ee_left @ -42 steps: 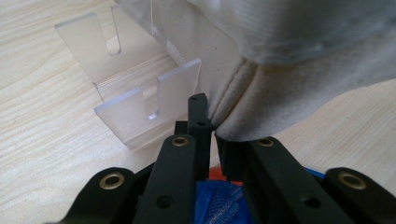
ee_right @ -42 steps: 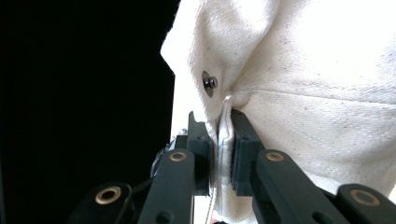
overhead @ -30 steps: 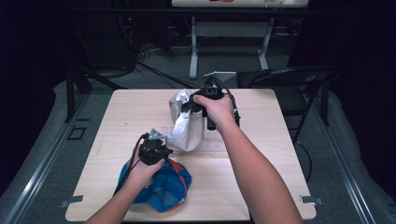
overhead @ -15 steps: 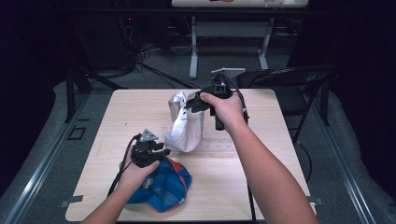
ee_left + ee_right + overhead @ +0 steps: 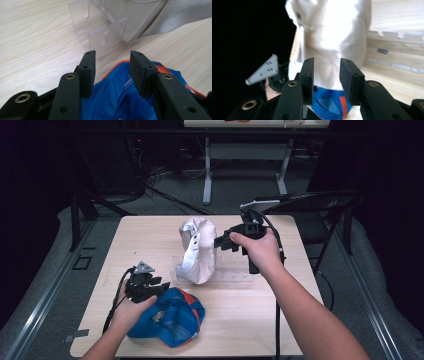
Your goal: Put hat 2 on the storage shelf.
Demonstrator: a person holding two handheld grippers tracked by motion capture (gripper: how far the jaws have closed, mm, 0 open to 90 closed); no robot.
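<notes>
A white cap [image 5: 197, 251] hangs over a clear acrylic stand [image 5: 227, 276] at the table's middle. A blue cap with orange trim [image 5: 170, 318] lies flat near the front edge. My left gripper [image 5: 162, 288] hovers at the blue cap's left rim. Its jaws have just been opening and stand apart [image 5: 112, 60], the blue cloth [image 5: 117, 97] beneath them and unpinched. My right gripper [image 5: 219, 243] sits just right of the white cap. Its jaws have also just been opening [image 5: 325, 66]; nothing is between them, and the white cap [image 5: 332, 32] lies just ahead.
The wooden table [image 5: 150, 235] has bare room at the left and the far right. A dark folding chair [image 5: 310, 205] stands off the back right corner. Cables trail from both grippers. The stand's slotted base [image 5: 394, 52] runs to the right of the white cap.
Both grippers have opened and drawn back. The right one left the white cap and moved right; the left one slid left off the blue cap. Both caps stay put.
</notes>
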